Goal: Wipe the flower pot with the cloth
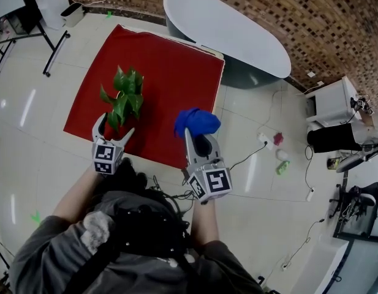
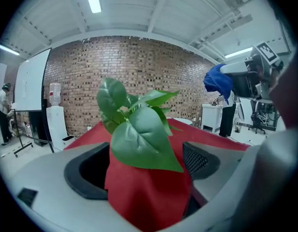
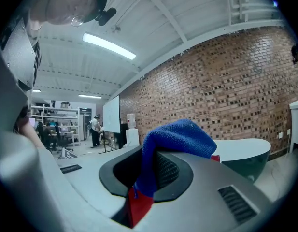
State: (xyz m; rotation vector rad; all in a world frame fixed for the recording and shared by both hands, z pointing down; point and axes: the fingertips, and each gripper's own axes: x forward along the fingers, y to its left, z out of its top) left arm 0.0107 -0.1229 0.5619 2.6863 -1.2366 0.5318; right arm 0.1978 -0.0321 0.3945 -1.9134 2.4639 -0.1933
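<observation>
A plant with green leaves point(image 1: 123, 97) stands on the red-covered table point(image 1: 176, 72); its pot is hidden under the leaves. My left gripper point(image 1: 117, 126) is open just in front of the plant, at the table's near edge. In the left gripper view the leaves point(image 2: 139, 129) hang above the gap between the wide-apart jaws, and no pad touches them. My right gripper point(image 1: 198, 135) is shut on a blue cloth point(image 1: 196, 121), to the right of the plant over the table's near edge. In the right gripper view the blue cloth point(image 3: 180, 137) bunches over the jaws.
A white oval table point(image 1: 225, 29) stands beyond the red one. A white cabinet point(image 1: 332, 103), cables and small bottles point(image 1: 282, 164) lie on the floor to the right. A stand's black legs point(image 1: 51, 48) are at far left. A person point(image 2: 3, 110) stands far off by a whiteboard.
</observation>
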